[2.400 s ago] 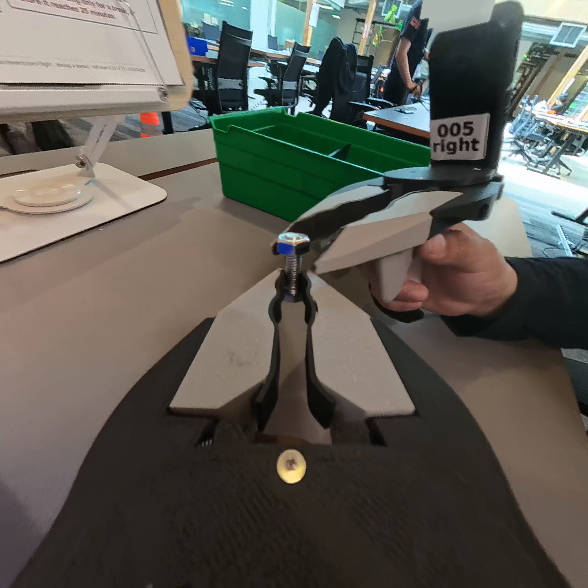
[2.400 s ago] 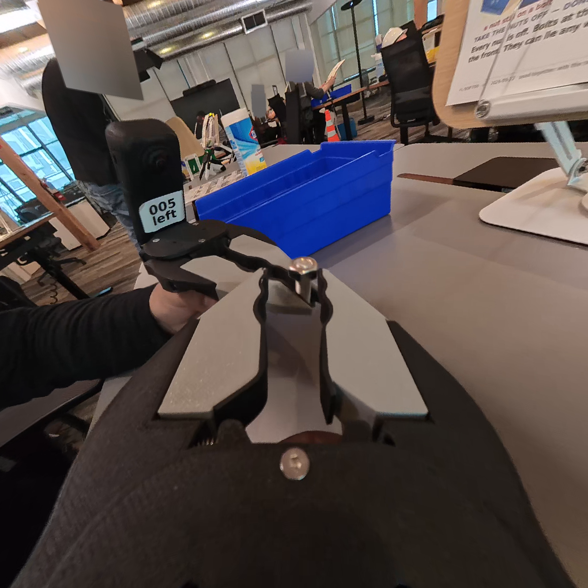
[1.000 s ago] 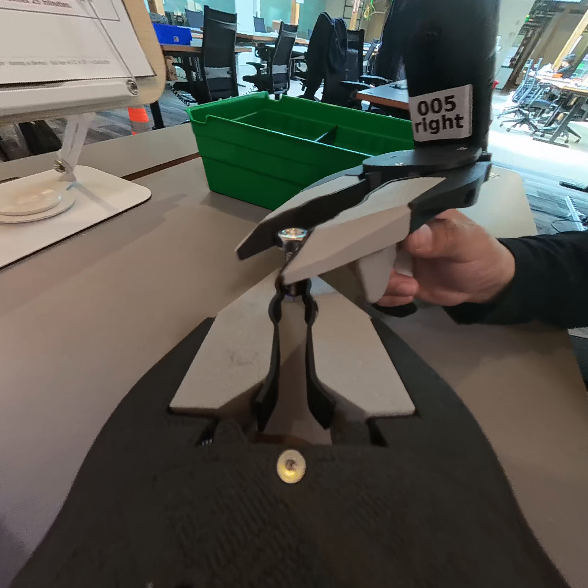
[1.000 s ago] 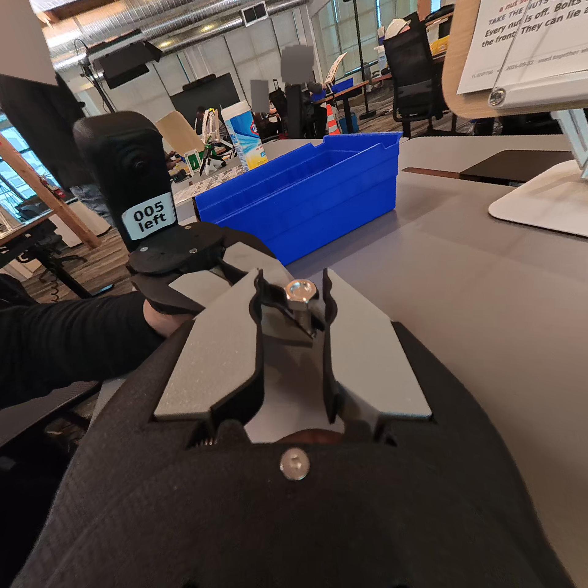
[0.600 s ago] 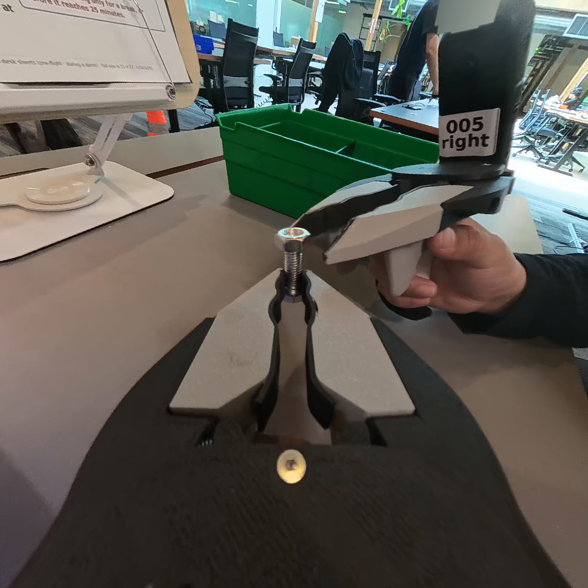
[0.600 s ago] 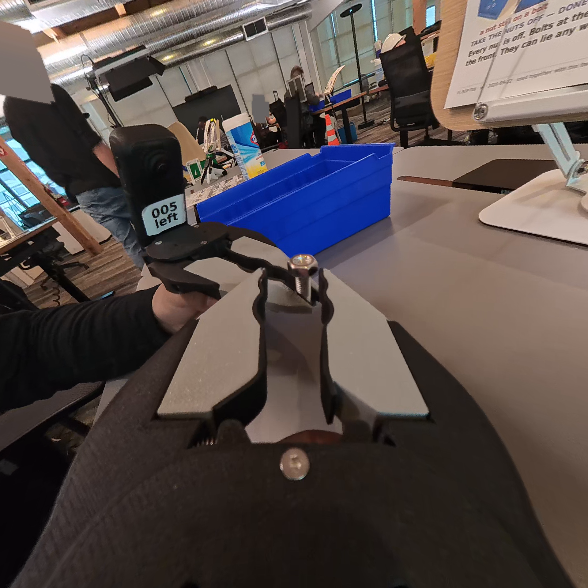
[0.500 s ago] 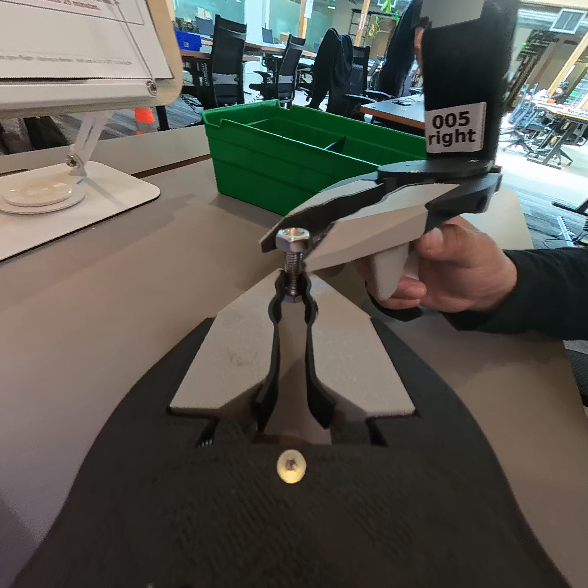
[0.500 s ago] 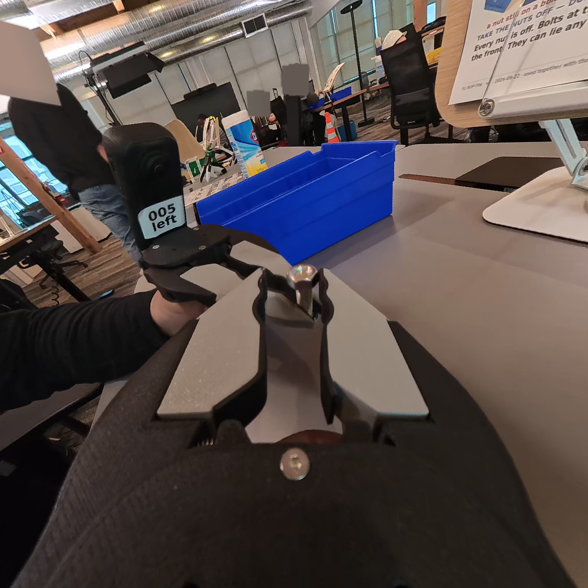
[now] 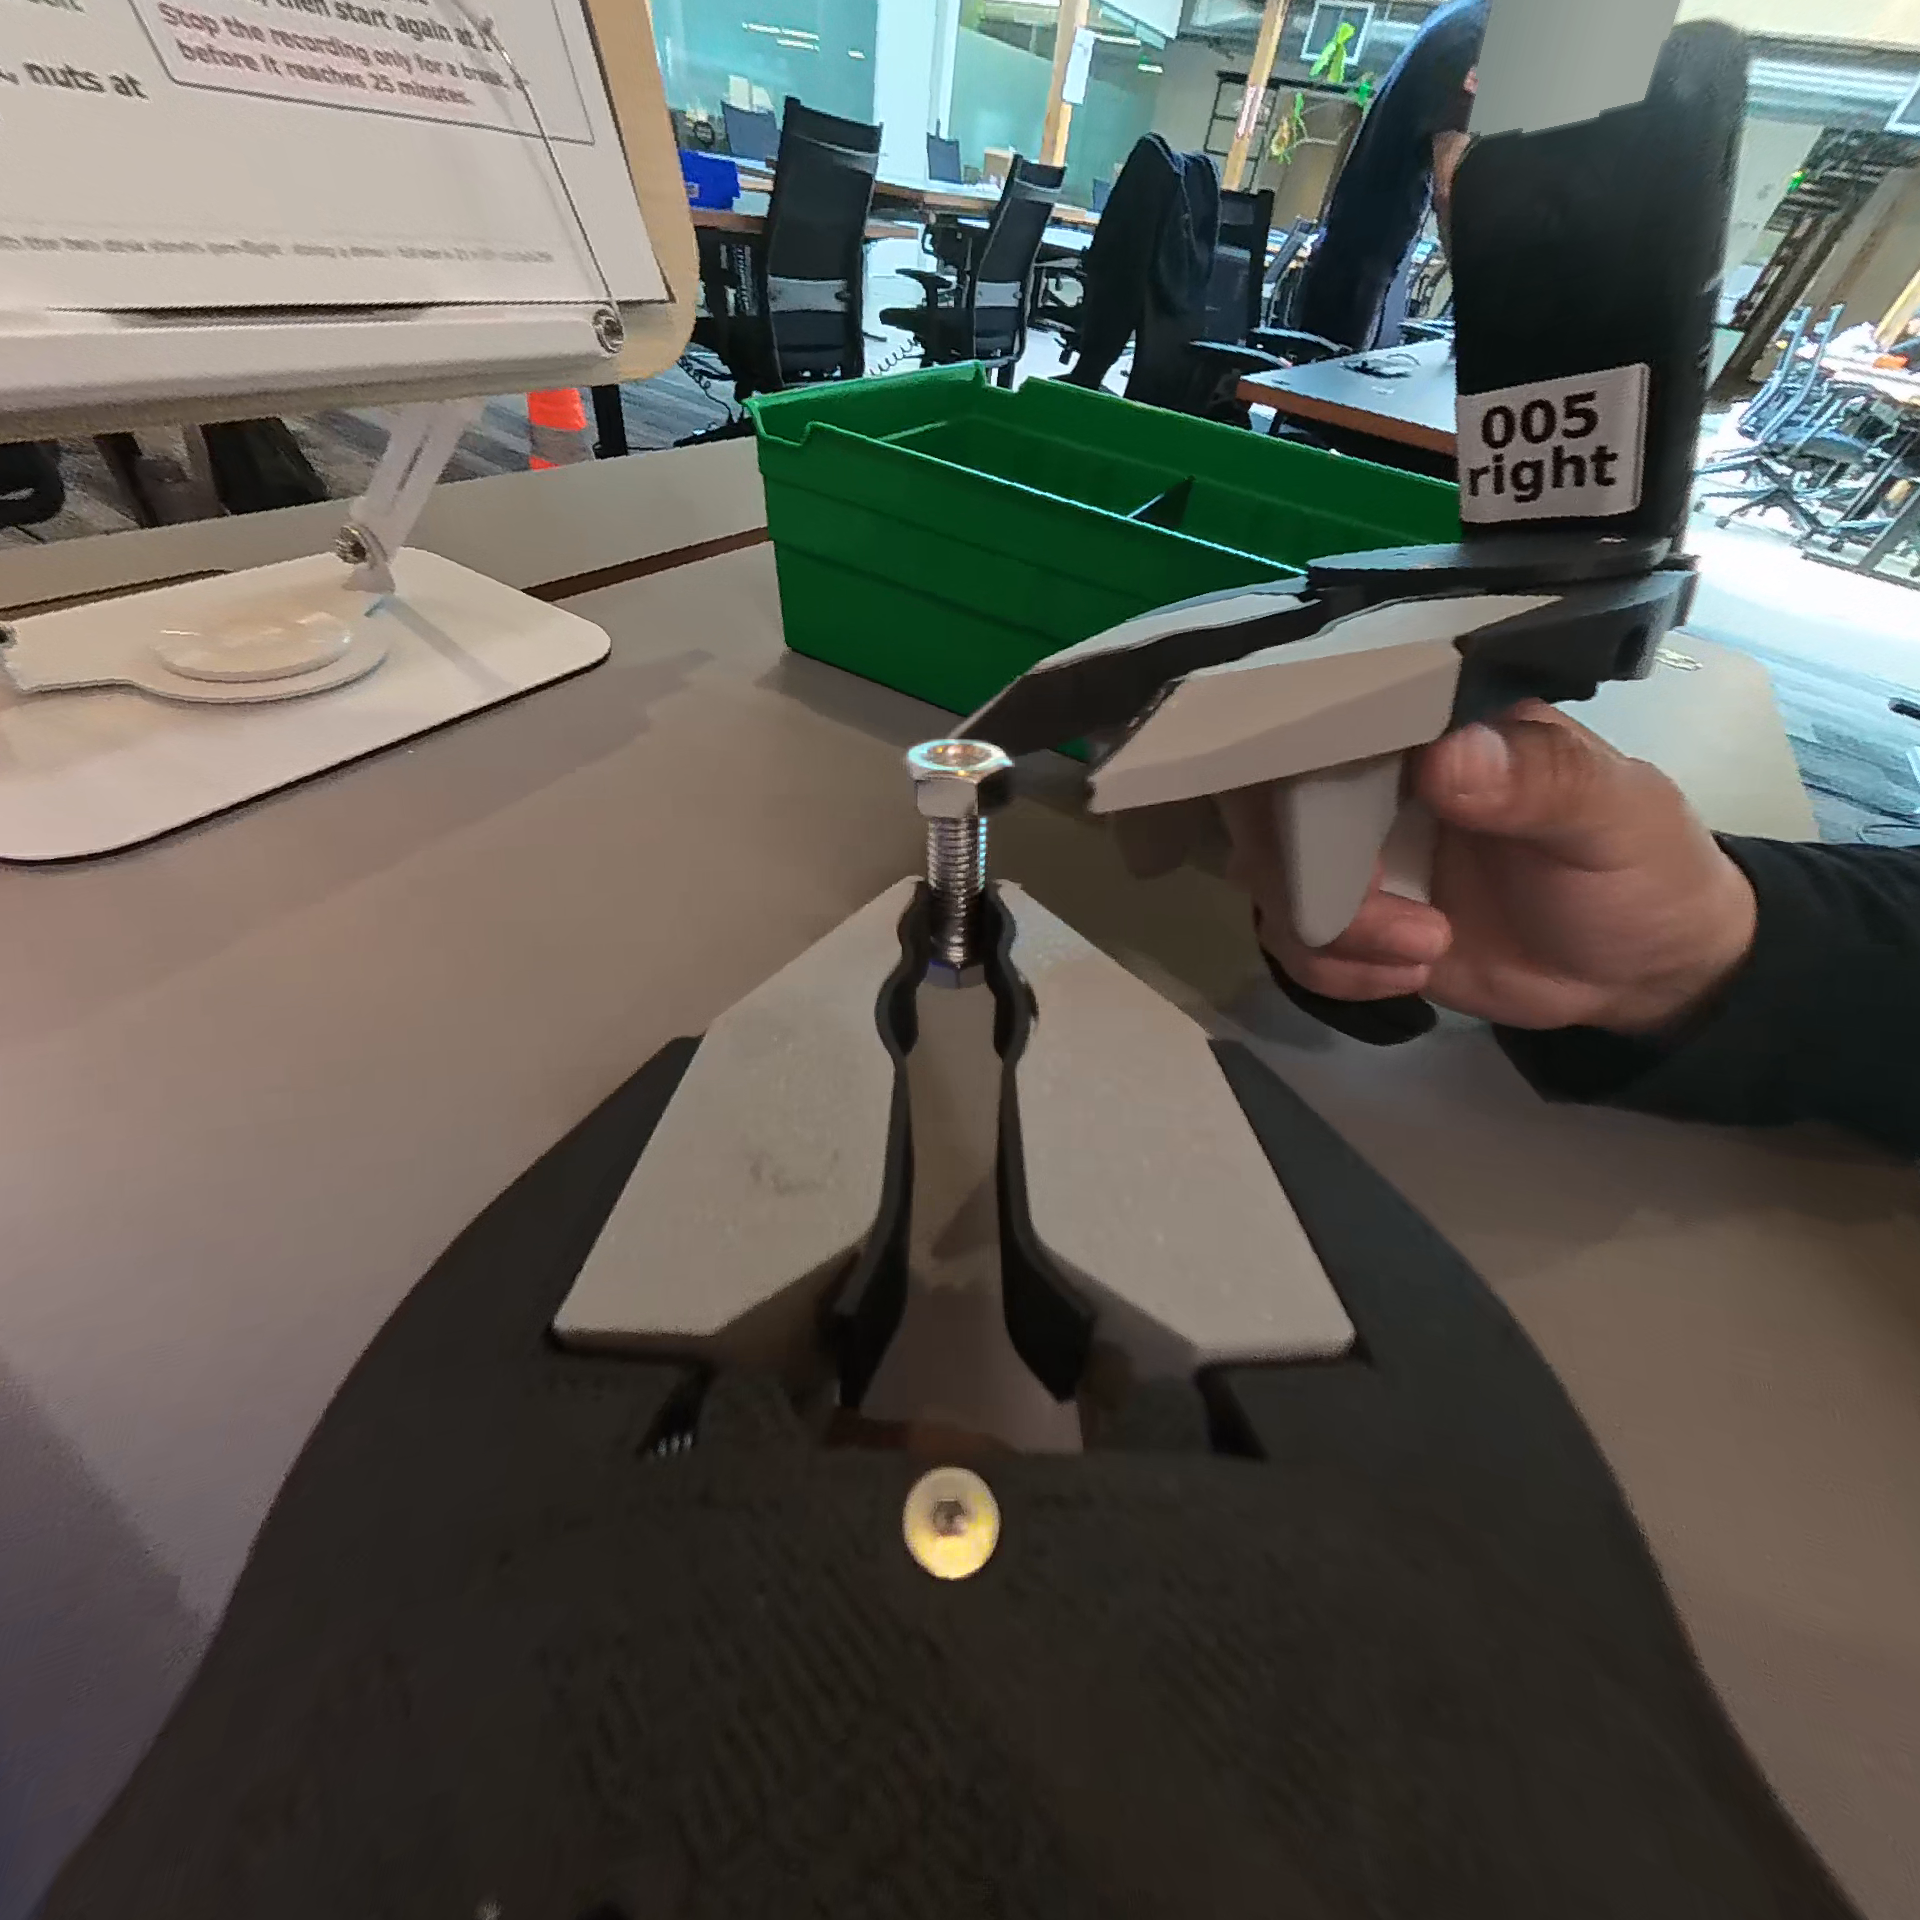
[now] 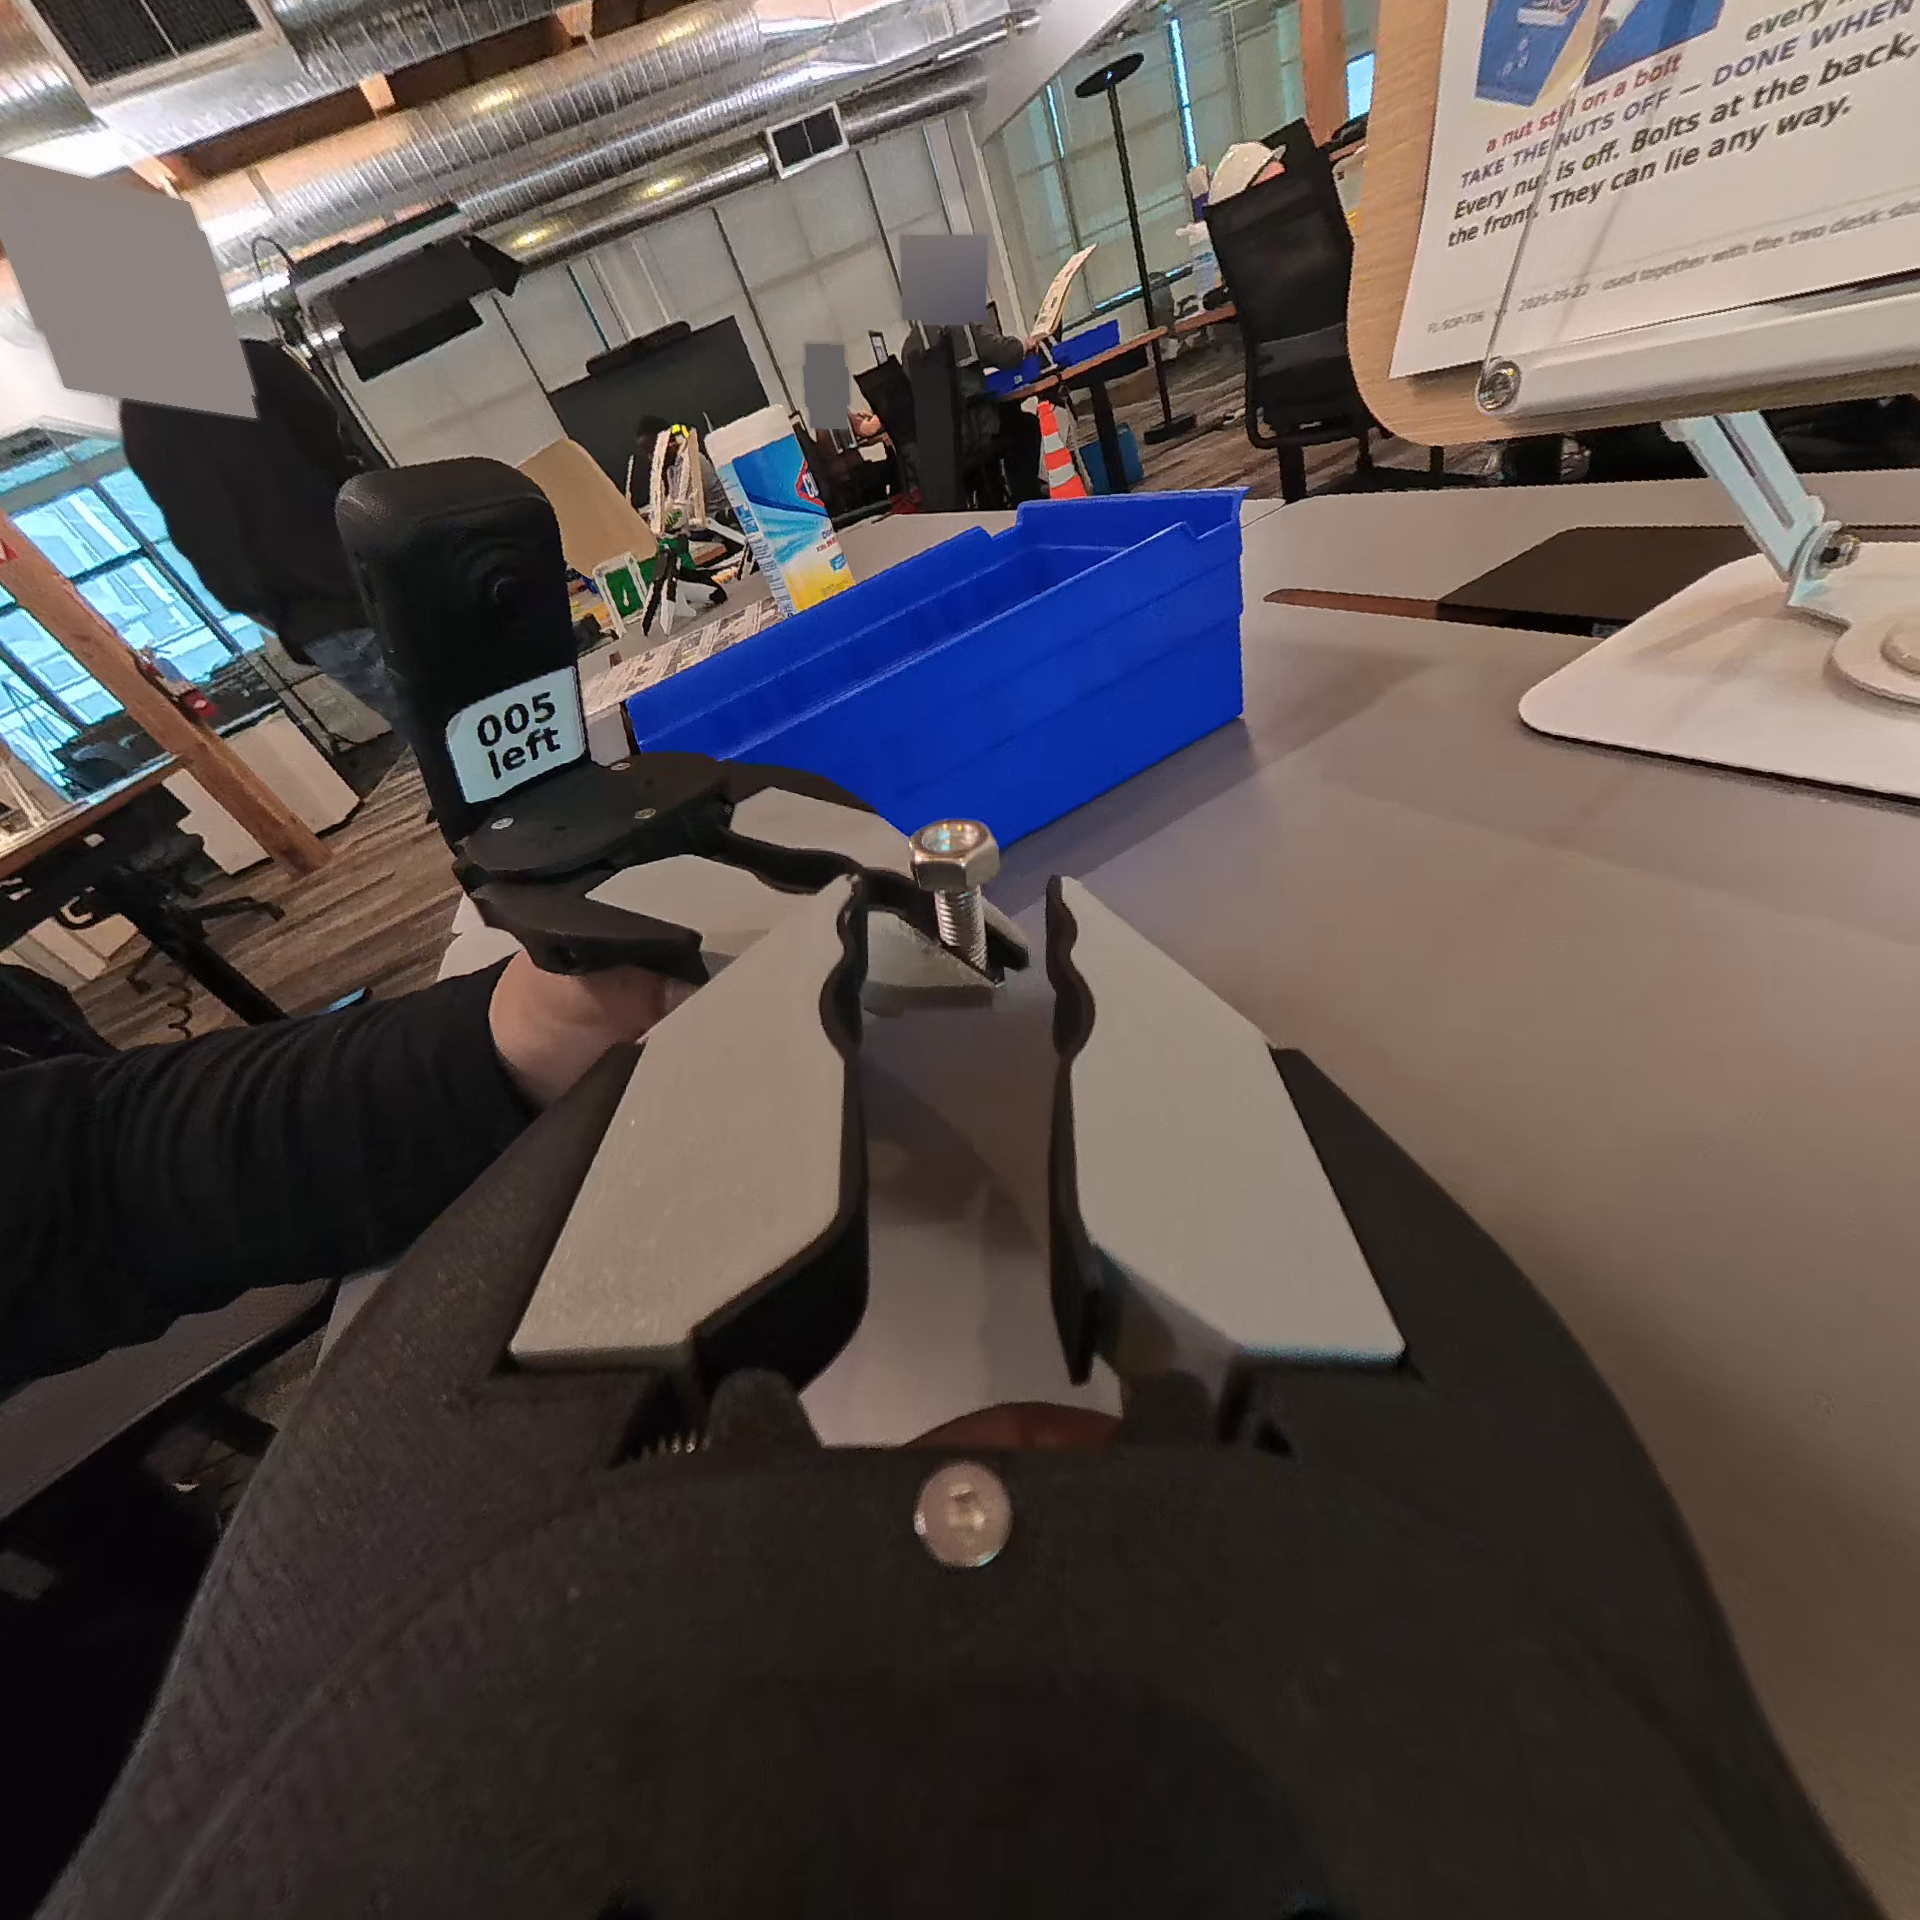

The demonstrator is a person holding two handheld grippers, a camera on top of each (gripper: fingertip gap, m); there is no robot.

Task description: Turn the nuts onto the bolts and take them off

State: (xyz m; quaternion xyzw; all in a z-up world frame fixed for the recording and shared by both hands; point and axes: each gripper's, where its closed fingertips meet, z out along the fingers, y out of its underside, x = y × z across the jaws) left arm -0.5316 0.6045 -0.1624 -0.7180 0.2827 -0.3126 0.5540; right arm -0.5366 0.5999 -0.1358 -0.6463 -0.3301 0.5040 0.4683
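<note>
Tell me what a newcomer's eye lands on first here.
A shiny bolt stands upright at centre, its lower end pinched in the left gripper. The right gripper, jaws parted, sits just short of its hex head. Behind stand a green bin and a blue bin.

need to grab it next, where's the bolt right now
The bolt stands upright at the centre of the left wrist view, its lower end clamped in the left gripper, head beside the right gripper's tip, in front of the green bin.

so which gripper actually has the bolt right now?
The left gripper: its jaws are shut on the bolt. The right gripper has open jaws.
</note>
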